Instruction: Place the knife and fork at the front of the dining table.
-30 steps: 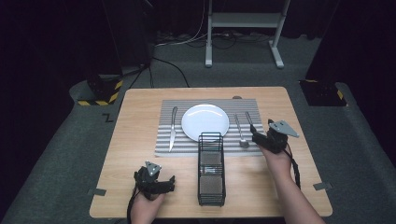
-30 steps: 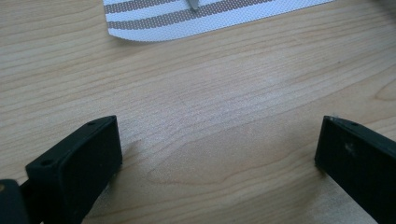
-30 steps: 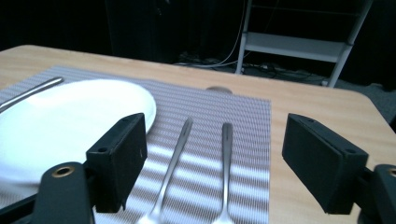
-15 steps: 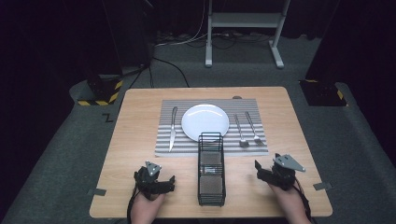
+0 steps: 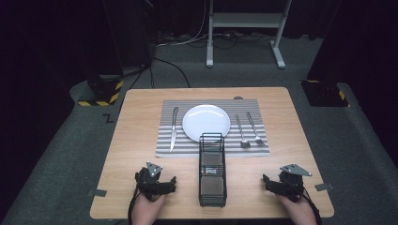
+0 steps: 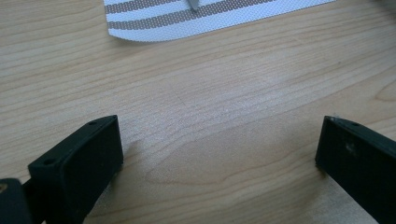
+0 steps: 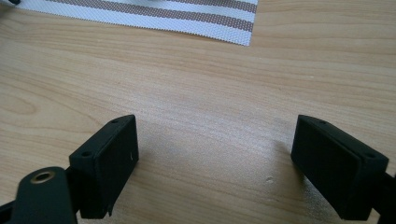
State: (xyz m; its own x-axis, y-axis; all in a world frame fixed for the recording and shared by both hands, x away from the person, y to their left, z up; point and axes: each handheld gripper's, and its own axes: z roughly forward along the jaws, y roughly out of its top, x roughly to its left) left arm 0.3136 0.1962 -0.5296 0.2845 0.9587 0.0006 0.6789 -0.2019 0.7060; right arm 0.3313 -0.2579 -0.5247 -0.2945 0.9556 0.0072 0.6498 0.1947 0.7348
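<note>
We rest both grippers low on the near part of the wooden table (image 5: 136, 140), one on each side of the black wire basket (image 5: 212, 169). The left gripper (image 5: 169, 183) sits near the basket's left side, its jaws spread wide with nothing but bare wood between them, as the left gripper view shows (image 6: 219, 154). The right gripper (image 5: 268, 182) sits well apart from the basket on its right; its jaws have just been opening and now stand spread wide over bare wood, with nothing between them (image 7: 215, 158).

The basket stands lengthwise on the table, its far end lying over the near edge of the striped placemat (image 5: 169, 143). On the placemat we see a white plate (image 5: 206, 122) in the middle, touching or just behind the basket's far end. A knife (image 5: 173, 129) lies to the left of the plate. A spoon (image 5: 241, 133) and a fork (image 5: 254, 128) lie side by side to the right of it. Neither gripper touches any of these things.
</note>
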